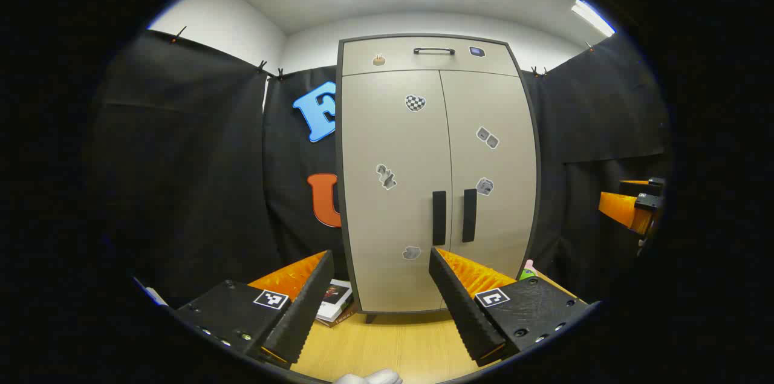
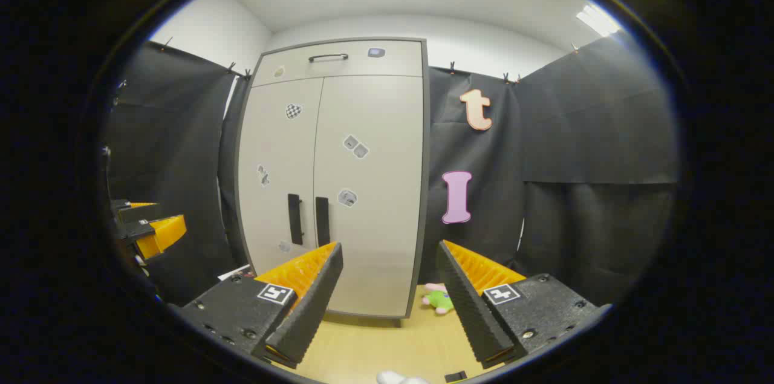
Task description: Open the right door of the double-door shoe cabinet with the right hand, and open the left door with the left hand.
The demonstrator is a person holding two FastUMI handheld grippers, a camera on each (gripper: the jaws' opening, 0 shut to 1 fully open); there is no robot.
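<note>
While both jaws stand apart, empty, left gripper and right gripper face shoe cabinet, well off. Both doors closed. Rigid panels, likely light swing; take right handle, left handle.

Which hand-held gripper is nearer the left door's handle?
Left. The left hand-held gripper faces the left door's handle nearly head-on; the right hand-held gripper sits off to its right. Both are apart from it.
</note>
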